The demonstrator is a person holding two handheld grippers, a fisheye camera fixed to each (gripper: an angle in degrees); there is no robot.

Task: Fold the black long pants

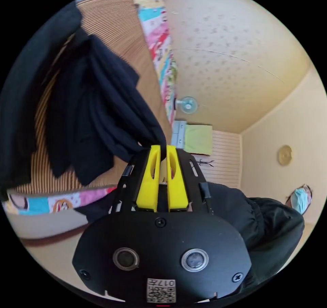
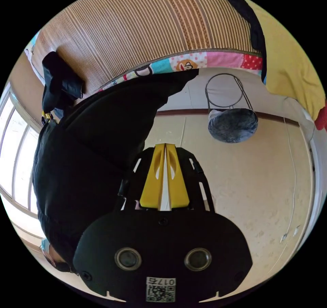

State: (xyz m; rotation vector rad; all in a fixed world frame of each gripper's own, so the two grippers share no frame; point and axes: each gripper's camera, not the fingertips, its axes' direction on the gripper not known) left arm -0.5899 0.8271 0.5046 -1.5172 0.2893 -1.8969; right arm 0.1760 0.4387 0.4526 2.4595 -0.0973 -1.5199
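Fingers (image 1: 152, 171) of the left gripper (image 1: 162, 148) are nearly closed, pinching a bunched edge of the black long pants (image 1: 102, 113) at their yellow tips; the cloth spreads away from the tips in thick folds across the striped woven mat (image 1: 115, 25). Mat sits on a mattress with a colourful patchwork border (image 1: 160, 45). Past it: a small wall fan (image 1: 188, 105), a green cloth (image 1: 198, 139) and a round wall ornament (image 1: 285, 155). Right gripper (image 2: 165, 146) fingers (image 2: 154, 178) are pressed together with a hairline gap and nothing between them, pointed toward the floor (image 2: 238, 199) and a wire-frame basket (image 2: 231, 117). In the right gripper view the pants (image 2: 61, 83) show as a dark bundle over the mat (image 2: 143, 25), beside the person's black sleeve (image 2: 98, 144). A yellow blanket (image 2: 289, 72) lies at the mattress edge.
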